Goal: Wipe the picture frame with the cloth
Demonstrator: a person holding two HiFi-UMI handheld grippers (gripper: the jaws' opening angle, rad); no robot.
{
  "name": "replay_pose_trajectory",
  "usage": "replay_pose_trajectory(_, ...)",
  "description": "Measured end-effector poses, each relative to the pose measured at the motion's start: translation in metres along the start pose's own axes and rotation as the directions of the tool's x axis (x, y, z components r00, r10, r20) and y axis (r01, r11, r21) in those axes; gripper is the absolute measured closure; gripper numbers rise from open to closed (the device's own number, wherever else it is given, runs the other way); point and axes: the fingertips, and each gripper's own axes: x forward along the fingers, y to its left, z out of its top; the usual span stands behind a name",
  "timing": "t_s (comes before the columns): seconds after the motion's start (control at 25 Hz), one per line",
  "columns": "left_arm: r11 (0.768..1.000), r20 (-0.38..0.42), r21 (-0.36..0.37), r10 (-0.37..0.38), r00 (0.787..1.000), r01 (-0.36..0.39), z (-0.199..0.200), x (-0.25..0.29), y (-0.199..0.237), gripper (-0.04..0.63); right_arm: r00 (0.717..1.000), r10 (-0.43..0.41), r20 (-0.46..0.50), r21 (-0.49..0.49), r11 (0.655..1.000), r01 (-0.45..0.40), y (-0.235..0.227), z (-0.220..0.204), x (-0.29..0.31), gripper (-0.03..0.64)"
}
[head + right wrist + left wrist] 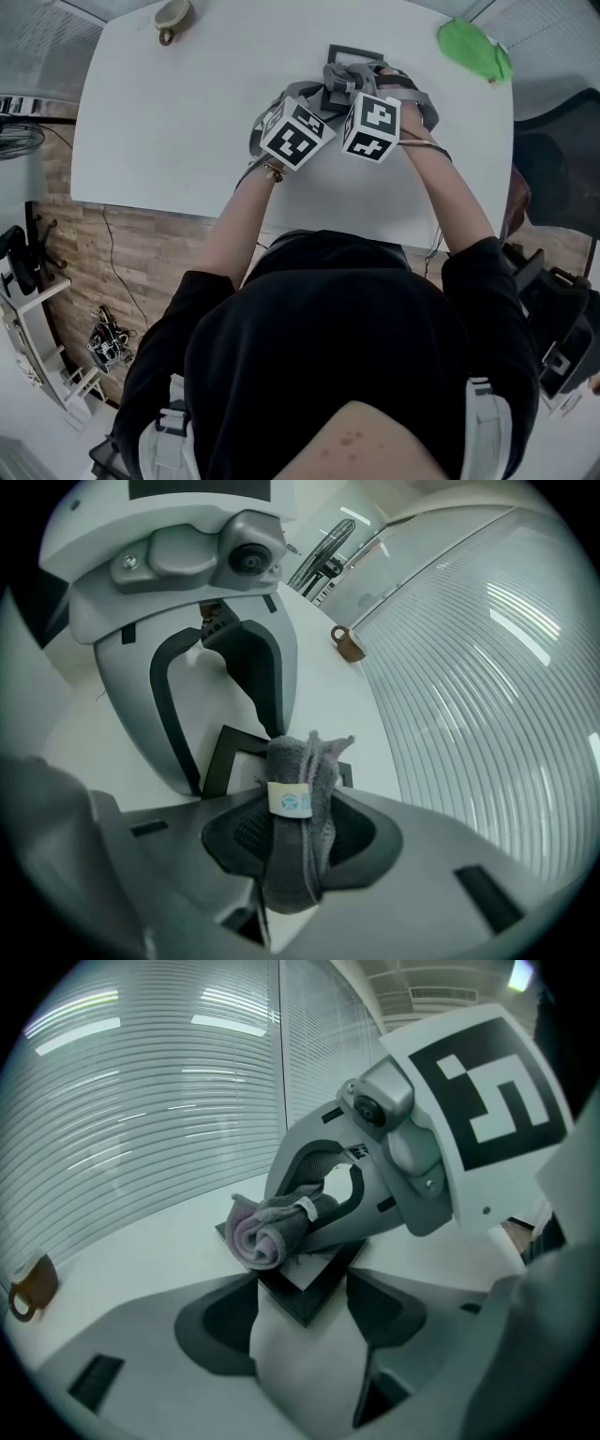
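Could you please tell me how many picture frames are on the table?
1. The black picture frame lies at the far middle of the white table, under the right tool, which holds the grey cloth over it. Arms cover some table, so another may be hidden.

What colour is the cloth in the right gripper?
The cloth is grey with a pale pink inner side and a white tag; clearest in the left gripper view.
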Motion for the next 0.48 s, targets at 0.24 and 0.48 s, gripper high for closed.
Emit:
replay_pose_trajectory(0.24, 1.0, -0.001, 0.001, 0.002, 1.0, -0.002, 0.0, 0.0, 0.0, 0.287, 1.0, 0.027, -0.002, -0.001, 1.0, -0.027, 0.009, 0.002, -0.007, 0.506)
replay_pose_trajectory(0.48, 1.0, 0.002, 0.002, 0.001, 1.0, -0.001, 0.0, -0.001, 0.0, 0.287, 0.999, 0.042, -0.011, -0.014, 0.999, -0.042, 0.016, 0.003, -0.013, 0.505)
